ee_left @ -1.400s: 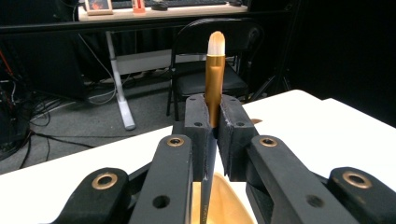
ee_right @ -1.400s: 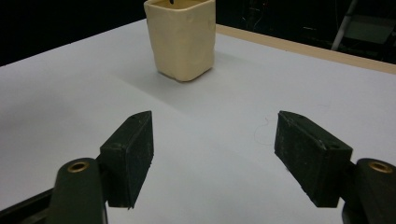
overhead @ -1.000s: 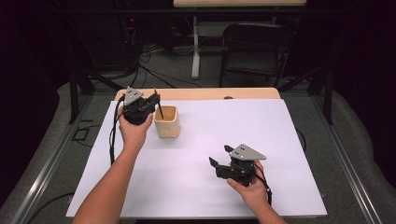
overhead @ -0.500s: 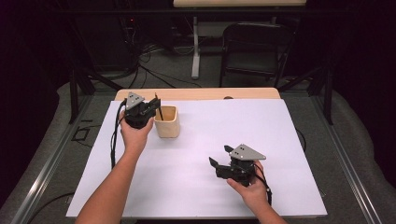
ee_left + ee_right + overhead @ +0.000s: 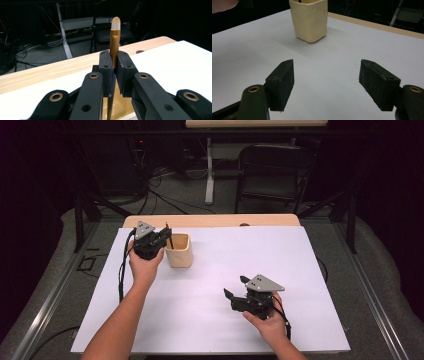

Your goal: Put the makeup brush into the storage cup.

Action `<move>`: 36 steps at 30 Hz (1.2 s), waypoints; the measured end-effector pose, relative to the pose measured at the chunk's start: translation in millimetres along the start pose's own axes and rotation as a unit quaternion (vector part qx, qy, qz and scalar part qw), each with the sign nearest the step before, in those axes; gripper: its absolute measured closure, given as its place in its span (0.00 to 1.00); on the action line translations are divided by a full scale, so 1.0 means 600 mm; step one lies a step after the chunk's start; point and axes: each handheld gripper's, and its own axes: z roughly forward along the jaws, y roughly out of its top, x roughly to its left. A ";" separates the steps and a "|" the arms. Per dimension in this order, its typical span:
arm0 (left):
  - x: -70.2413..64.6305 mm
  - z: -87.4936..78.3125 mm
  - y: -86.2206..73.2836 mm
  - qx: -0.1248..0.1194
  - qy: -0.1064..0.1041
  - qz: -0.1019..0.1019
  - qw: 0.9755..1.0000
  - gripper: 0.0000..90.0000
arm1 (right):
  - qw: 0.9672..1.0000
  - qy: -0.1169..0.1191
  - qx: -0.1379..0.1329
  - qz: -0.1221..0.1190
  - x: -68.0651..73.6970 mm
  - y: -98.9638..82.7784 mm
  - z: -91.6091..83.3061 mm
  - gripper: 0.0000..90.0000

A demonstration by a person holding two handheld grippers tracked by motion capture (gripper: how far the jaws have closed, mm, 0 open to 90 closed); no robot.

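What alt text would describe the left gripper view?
The left gripper is shut on an upright brush with a gold ferrule and pale tip, its handle reaching down into a beige cup on the white table.

We see the small cream square cup (image 5: pixel 178 251) toward the table's far left; the left gripper (image 5: pixel 161 236) sits just left of it, the right gripper (image 5: pixel 234 287) well nearer and rightward.

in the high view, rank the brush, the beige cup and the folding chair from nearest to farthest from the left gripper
1. Brush: clamped upright in the left gripper jaws, above the cup.
2. Beige cup: on the white table, just right of that gripper.
3. Folding chair: on the floor beyond the table's far edge, to the right.
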 end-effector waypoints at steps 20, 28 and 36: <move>0.003 0.007 -0.021 0.014 -0.002 -0.004 1.000 0.92 | 1.000 0.000 0.000 0.000 0.000 0.000 0.000 0.31; 0.007 0.010 -0.033 0.022 0.001 -0.008 1.000 0.92 | 1.000 0.000 0.002 0.000 0.000 0.000 0.000 0.31; 0.007 0.010 -0.035 0.021 0.000 -0.009 1.000 0.92 | 1.000 0.000 0.002 -0.001 0.001 0.000 0.001 0.31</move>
